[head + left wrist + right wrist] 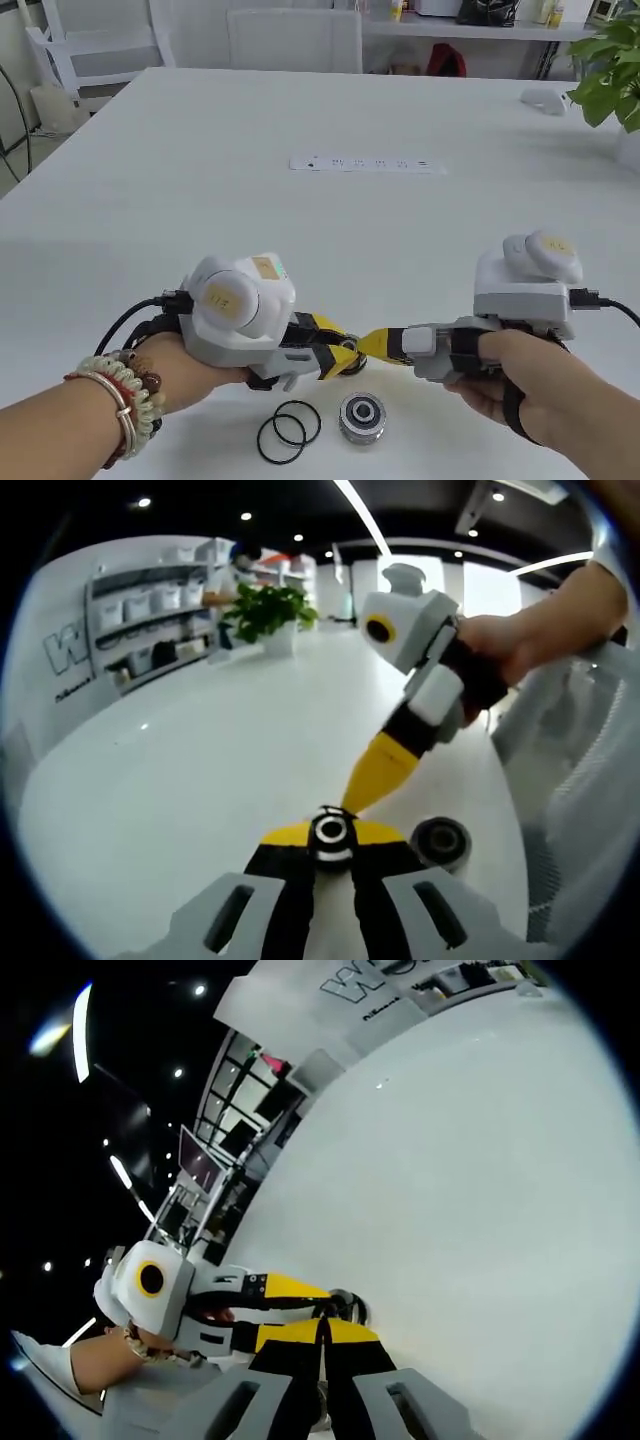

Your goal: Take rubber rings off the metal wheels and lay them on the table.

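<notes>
My left gripper is shut on a small metal wheel with a black rubber ring around it. My right gripper comes in from the right, jaws closed, its yellow tips against the wheel's rim; whether they pinch the ring is hidden. In the right gripper view my own jaws meet the held wheel at the left gripper's tips. A second metal wheel sits on the table near the front edge, also visible from the left gripper. Two loose rubber rings lie overlapping beside it.
A white power strip lies mid-table. A leafy plant stands at the far right corner and a small white object near it. White chairs line the far edge. The white table stretches wide ahead.
</notes>
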{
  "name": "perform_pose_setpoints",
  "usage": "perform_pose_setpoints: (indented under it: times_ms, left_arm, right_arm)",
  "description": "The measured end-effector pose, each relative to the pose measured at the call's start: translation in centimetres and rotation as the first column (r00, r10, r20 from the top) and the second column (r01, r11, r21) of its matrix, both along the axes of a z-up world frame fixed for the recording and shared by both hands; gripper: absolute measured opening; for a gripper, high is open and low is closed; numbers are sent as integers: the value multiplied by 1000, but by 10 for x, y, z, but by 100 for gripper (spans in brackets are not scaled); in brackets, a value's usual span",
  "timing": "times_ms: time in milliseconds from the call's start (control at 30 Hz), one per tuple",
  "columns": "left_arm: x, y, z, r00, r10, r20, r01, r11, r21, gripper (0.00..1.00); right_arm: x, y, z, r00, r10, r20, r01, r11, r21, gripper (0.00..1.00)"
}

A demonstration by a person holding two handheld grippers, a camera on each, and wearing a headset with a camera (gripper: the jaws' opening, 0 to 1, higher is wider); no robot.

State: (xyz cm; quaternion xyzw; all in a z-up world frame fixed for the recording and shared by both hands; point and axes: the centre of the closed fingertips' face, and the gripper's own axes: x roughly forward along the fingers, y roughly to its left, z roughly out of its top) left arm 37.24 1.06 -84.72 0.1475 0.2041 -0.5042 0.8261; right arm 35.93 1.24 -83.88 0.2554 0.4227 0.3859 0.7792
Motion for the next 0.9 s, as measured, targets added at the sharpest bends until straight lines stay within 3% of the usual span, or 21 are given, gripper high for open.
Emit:
perform_pose_setpoints:
  times_ms: [600,700,733,767,900]
  left_arm:
    - [1,1,0,1000,4,-2,-4,1000,-9,13]
    - [1,1,0,1000,6,-1,-6,1000,-11,13]
    - [1,1,0,1000,8,0,-8,1000,-11,13]
    - [2,1,0,1000,8,0,-8,1000,-11,13]
    - [2,1,0,1000,13,0,-13,1000,-12,13]
  right_arm:
    - [-2,6,8,999,35,24,-36,999,34,0]
    - [-4,11,16,998,50,29,-52,995,82,0]
    - [-3,11,17,999,41,17,-42,996,72,0]
    - [-1,12,18,998,46,43,-49,996,69,0]
    - [2,10,14,999,33,14,-34,997,72,0]
